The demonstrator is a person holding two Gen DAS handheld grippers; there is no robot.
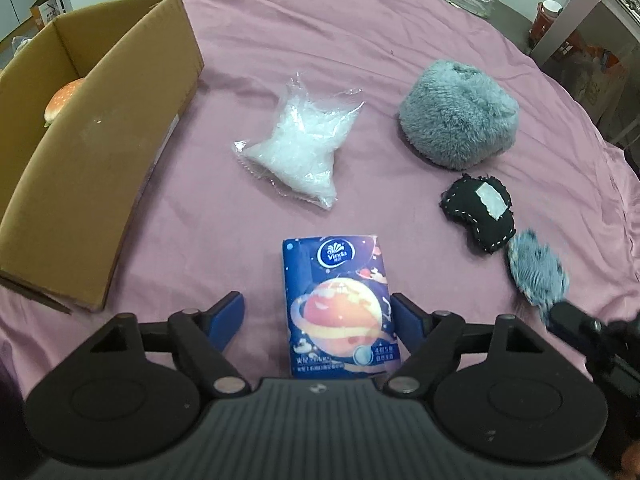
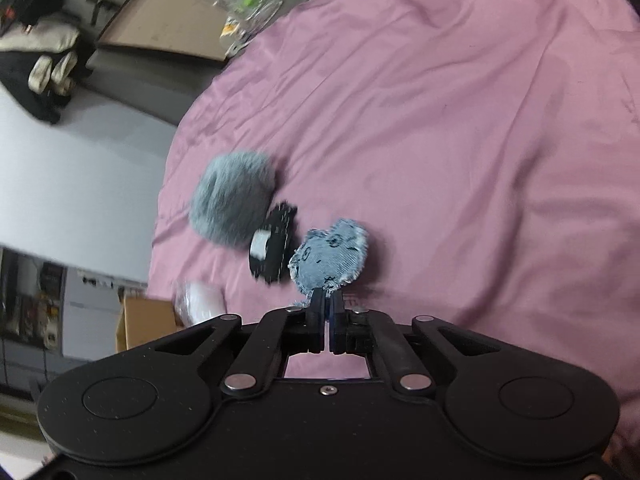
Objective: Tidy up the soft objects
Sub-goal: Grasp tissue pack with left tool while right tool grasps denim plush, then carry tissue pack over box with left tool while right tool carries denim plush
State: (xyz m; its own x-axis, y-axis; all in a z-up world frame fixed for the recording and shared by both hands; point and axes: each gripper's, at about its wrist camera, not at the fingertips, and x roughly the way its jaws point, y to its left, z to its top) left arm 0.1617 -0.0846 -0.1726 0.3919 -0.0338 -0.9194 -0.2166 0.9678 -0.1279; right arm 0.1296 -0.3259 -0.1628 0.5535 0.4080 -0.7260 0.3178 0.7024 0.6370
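Right gripper [image 2: 328,304] pinched tight on near edge of denim patch [image 2: 330,256], just right of black pouch [image 2: 272,248]. Left gripper [image 1: 318,312] wide open, straddling tissue pack [image 1: 338,308]. Lift patch clear before swinging left to cardboard box [image 1: 100,152]; thin grip may slip

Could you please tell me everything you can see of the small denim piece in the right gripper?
The denim piece is a small, soft, rounded pad of pale blue ribbed fabric with frayed edges and dark stitched marks. The right gripper is shut on its lower edge, holding it beside the black pouch. Whether it still touches the pink cloth is unclear.
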